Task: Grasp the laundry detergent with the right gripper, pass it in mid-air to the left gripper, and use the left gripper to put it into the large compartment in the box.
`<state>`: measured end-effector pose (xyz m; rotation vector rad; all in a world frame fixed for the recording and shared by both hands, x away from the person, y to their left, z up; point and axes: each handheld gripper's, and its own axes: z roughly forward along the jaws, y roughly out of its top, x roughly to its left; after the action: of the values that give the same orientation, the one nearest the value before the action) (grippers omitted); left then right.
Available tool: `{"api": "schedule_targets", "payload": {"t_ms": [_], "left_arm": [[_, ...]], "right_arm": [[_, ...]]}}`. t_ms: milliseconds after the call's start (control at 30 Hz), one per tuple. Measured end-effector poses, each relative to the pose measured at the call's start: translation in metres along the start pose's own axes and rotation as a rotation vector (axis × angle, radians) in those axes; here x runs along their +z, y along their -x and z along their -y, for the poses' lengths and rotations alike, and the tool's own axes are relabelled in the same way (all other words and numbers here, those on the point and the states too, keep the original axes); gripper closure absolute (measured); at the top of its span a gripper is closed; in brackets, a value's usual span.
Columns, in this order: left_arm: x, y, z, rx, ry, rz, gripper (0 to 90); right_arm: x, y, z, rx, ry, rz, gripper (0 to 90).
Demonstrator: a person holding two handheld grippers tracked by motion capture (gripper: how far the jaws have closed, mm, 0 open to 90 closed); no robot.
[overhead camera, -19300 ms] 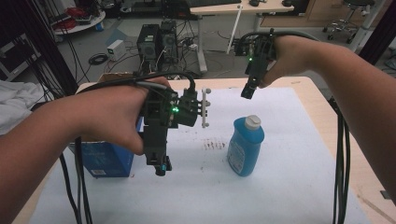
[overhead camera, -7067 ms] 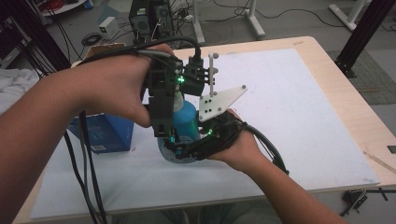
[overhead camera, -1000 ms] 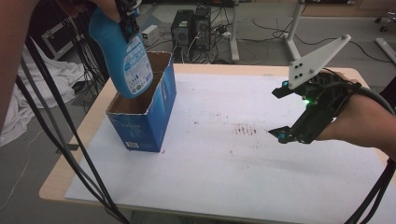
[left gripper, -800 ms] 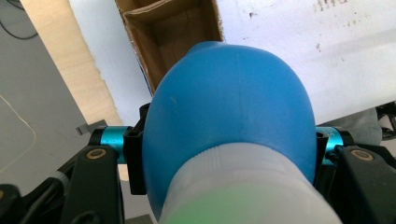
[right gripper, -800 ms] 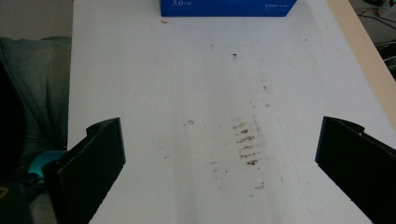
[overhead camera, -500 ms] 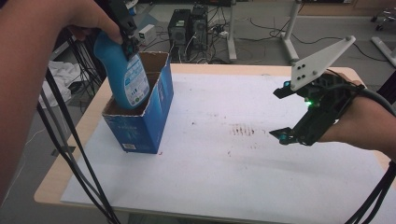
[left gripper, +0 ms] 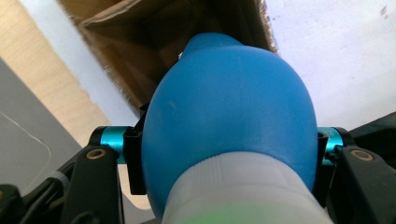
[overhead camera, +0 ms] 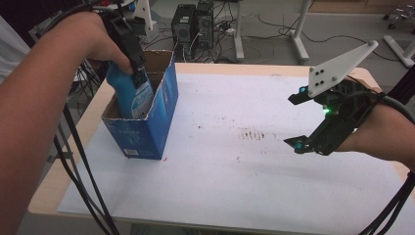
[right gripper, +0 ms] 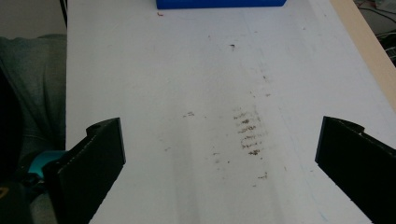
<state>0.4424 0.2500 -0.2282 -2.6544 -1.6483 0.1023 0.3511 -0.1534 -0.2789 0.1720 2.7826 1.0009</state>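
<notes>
- The left gripper (overhead camera: 134,66) is clamped on the shoulder of a blue bottle (overhead camera: 128,95), just below its white cap (left gripper: 243,191).
- The bottle stands partly down inside the open blue cardboard box (overhead camera: 147,127), at about ten o'clock on the table (overhead camera: 63,161).
- The right gripper (overhead camera: 306,144) hangs over the white sheet (overhead camera: 235,176) at about three o'clock, well apart from the box, jaws spread wide with nothing between them.
- Brown smudges (right gripper: 247,135) mark the sheet below the right gripper's jaws.
</notes>
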Motion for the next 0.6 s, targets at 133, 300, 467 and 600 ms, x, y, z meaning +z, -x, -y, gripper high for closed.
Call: {"api": "schedule_targets", "payload": {"t_ms": [133,300,467,600], "left_arm": [[0.016,-0.001,-0.001,0.081,-0.014,0.004,38.6],[0.034,0.000,-0.001,0.211,-0.012,-0.021,38.6],[0.046,0.001,-0.002,0.299,-0.010,-0.030,38.6],[0.055,0.001,-0.003,0.367,-0.009,-0.036,38.6]], "right_arm": [[0.002,0.001,0.001,0.003,0.000,-0.001,0.6],[0.004,0.000,0.001,0.008,-0.001,0.001,0.6],[0.005,0.000,0.000,0.010,0.003,0.004,0.6],[0.005,0.000,0.001,0.011,0.002,0.004,0.6]]}}
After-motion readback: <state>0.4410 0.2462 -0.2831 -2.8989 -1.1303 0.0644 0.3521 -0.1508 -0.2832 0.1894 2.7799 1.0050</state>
